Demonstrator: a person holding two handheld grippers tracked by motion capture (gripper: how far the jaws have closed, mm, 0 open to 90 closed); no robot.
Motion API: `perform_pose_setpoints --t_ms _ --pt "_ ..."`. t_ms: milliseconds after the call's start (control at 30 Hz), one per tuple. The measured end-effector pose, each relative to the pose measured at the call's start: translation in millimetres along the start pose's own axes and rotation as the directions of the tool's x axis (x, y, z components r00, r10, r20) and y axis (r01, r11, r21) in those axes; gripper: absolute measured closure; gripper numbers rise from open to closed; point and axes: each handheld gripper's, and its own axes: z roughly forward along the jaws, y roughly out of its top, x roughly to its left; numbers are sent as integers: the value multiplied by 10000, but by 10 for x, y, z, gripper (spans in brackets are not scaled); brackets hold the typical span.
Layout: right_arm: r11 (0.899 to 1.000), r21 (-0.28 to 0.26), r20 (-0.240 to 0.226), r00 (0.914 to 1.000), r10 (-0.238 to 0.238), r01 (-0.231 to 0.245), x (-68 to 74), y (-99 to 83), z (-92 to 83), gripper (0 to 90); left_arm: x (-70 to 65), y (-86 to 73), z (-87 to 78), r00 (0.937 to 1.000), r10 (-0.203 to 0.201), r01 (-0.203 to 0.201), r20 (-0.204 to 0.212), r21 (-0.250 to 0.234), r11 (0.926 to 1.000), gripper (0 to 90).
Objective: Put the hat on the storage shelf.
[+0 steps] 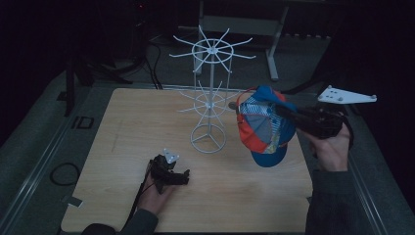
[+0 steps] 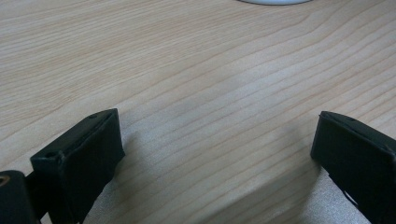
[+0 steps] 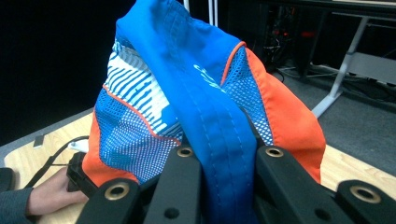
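Black jaws of my right gripper (image 3: 219, 163) fill the near edge of the right gripper view, pressed together on a fold of the blue, orange and white cap (image 3: 205, 107), so the cap is clamped between them. From the high view I see that gripper (image 1: 288, 117) held up off the table in my right hand (image 1: 333, 149), pointing toward the white wire rack (image 1: 209, 93). The cap (image 1: 264, 126) hangs from the jaw tips, its brim drooping below them, just beside the rack's lower ring of arms on the side facing my gripper.

My left gripper (image 1: 182, 177) rests low on the wooden table (image 1: 244, 196), nearer to me than the rack's round base and well apart from the cap. Its jaws stand wide apart in the left gripper view, with bare table (image 2: 196, 79) between them.
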Motion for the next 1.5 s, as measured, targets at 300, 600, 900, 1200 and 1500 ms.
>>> perform_pose_setpoints --t_ms 300,600,900,1200,1500 --pt "9995 -300 110 9999 84 -81 -31 73 -39 842 0 0 0 10000 -1 1 0 -3 10000 26" --pt "9975 -676 225 9995 207 -191 -65 147 -65 843 1 0 -1 10000 17 -17 -1 11 10000 26" --pt "9940 -1036 356 9987 376 -338 -103 221 -118 842 1 0 0 10000 27 -27 -13 2 10000 26" --pt "9893 -1385 404 9978 521 -460 -129 286 -151 842 1 0 0 10000 22 -22 -19 -1 10000 26" --pt "9867 -1582 361 9984 431 -369 -134 375 -174 842 1 0 0 10000 25 -25 -11 2 10000 26"
